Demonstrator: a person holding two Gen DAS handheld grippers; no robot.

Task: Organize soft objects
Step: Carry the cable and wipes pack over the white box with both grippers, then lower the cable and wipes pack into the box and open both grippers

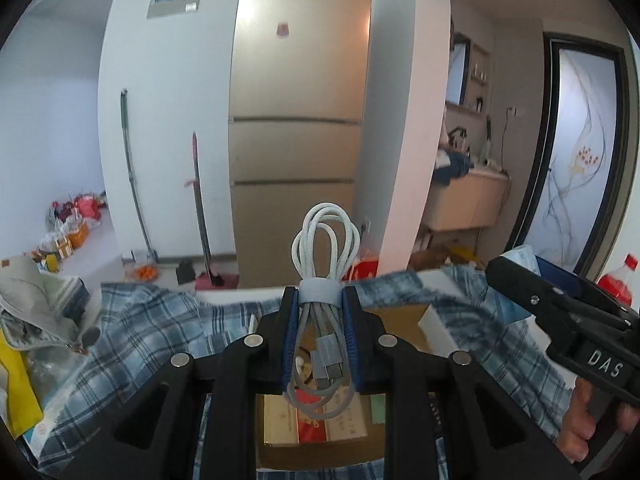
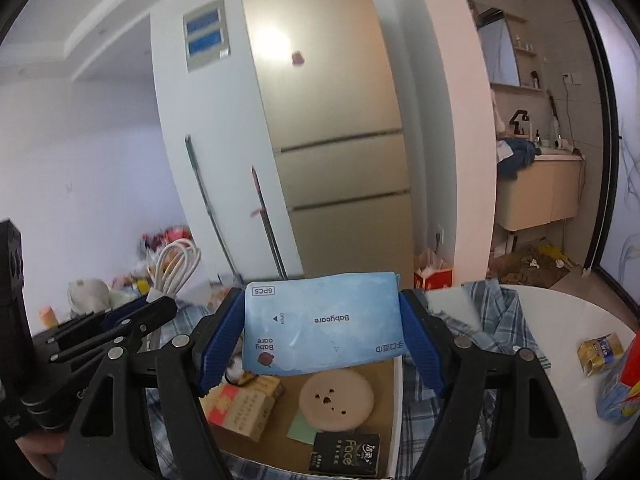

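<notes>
My left gripper [image 1: 319, 300] is shut on a coiled white cable [image 1: 325, 240] bound with a grey strap, held upright above an open cardboard box [image 1: 396, 322]. In the right wrist view the cable [image 2: 176, 266] and the left gripper [image 2: 154, 306] show at the left. My right gripper [image 2: 322, 328] is shut on a light blue wet-wipes pack [image 2: 324, 324], held flat over the same box [image 2: 384, 412]. The right gripper [image 1: 516, 276] enters the left wrist view from the right, with the pack [image 1: 522, 256] partly hidden behind it.
The box holds a round beige sponge [image 2: 337, 400], a small carton [image 2: 240, 408], a green note [image 2: 303, 430] and a black packet [image 2: 346, 454]. It rests on a blue plaid shirt [image 1: 140, 320] over a white table [image 2: 568, 320]. A red bottle [image 1: 618, 284] and snack packets [image 2: 600, 352] lie at the right.
</notes>
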